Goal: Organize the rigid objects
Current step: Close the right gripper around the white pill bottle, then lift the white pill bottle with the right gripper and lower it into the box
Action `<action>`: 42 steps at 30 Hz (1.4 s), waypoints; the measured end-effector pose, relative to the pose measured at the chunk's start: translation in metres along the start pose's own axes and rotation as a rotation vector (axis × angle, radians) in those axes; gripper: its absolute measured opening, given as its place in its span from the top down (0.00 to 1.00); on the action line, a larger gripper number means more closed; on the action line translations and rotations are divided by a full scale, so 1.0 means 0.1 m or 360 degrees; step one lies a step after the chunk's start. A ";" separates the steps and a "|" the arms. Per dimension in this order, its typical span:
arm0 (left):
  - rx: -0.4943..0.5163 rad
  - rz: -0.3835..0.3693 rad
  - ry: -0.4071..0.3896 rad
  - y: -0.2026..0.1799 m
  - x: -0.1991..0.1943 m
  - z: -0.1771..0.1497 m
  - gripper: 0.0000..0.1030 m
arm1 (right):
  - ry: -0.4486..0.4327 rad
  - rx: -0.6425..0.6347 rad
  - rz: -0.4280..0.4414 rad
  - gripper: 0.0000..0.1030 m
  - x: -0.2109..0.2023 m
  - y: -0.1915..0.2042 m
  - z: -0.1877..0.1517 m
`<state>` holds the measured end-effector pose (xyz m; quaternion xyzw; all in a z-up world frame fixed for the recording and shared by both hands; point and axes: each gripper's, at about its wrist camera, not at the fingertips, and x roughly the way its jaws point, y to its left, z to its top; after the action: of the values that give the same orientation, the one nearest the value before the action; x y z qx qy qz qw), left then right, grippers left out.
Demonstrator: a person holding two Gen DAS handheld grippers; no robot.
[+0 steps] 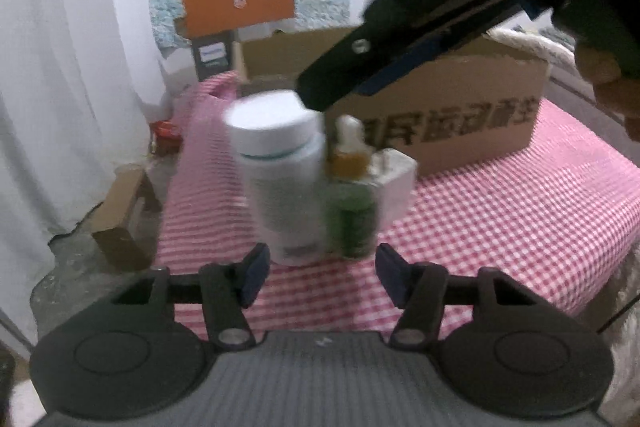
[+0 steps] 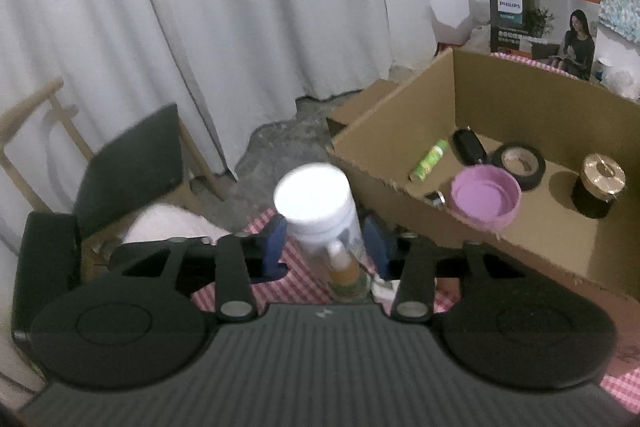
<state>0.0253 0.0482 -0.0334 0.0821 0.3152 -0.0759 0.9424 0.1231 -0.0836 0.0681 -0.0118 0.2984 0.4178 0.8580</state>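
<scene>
The left hand-held gripper (image 1: 318, 273) is held low and level, its blue-padded fingers (image 1: 256, 269) spread apart with nothing between them. The right hand-held gripper (image 1: 316, 95) is reached in from above, tilted downward; its jaws appear to be opened, though blur hinders certainty.

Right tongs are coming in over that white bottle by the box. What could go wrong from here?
1. The white bottle stands tight against the dropper bottle and green bottle; closing the right tongs could catch or topple a neighbour.
2. The bottle is tall and near the checked cloth's edge; a nudge might send it to the floor.
3. The open left tongs sit close in front, so the two could collide.
</scene>
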 end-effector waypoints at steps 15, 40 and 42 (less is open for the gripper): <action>-0.0216 -0.0115 -0.0130 0.41 0.11 0.31 0.41 | 0.0107 0.0260 -0.0025 0.39 0.35 -0.04 0.15; -0.0381 -0.0104 -0.0238 0.57 -0.18 0.40 0.45 | 0.0045 0.0277 0.0066 0.42 0.45 0.06 0.22; -0.0373 -0.0062 -0.0275 0.58 -0.31 0.48 0.45 | 0.0001 0.0245 0.0094 0.42 0.37 0.13 0.30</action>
<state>0.0403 0.0979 0.0294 -0.0415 0.2412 -0.0636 0.9675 0.1463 -0.0414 0.0766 0.0630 0.3301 0.4187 0.8436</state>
